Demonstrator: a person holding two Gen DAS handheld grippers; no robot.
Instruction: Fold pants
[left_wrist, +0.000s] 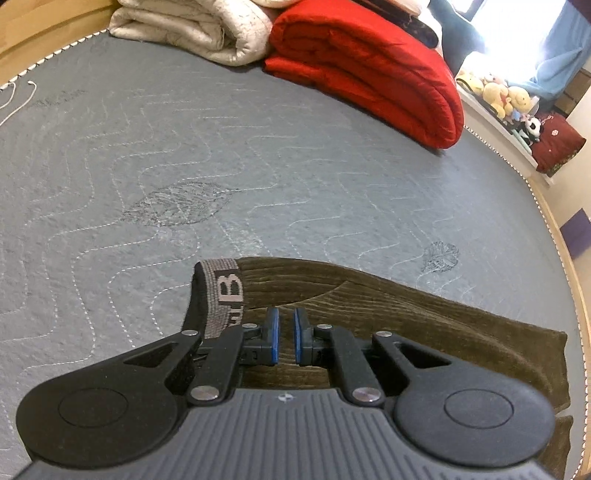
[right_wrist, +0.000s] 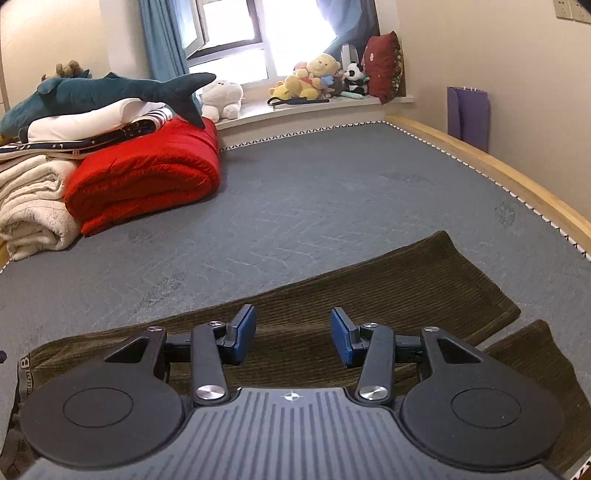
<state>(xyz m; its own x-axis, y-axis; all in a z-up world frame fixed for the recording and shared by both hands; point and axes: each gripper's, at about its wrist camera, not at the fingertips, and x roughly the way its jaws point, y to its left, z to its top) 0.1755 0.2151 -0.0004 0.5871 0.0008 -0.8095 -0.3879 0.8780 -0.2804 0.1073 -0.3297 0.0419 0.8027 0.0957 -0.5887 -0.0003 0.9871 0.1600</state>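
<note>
Dark olive corduroy pants lie flat on the grey mattress. Their grey waistband with a letter B is at the left. My left gripper hovers over the waist end, its blue pads a narrow gap apart with nothing visibly between them. In the right wrist view the pants stretch from the waistband at lower left to the two leg ends at right. My right gripper is open and empty above the middle of the pants.
A folded red quilt and a cream blanket lie at the far end of the mattress, also seen in the right wrist view. A shark plush tops the pile. Soft toys sit on the windowsill. The wooden bed frame runs along the right.
</note>
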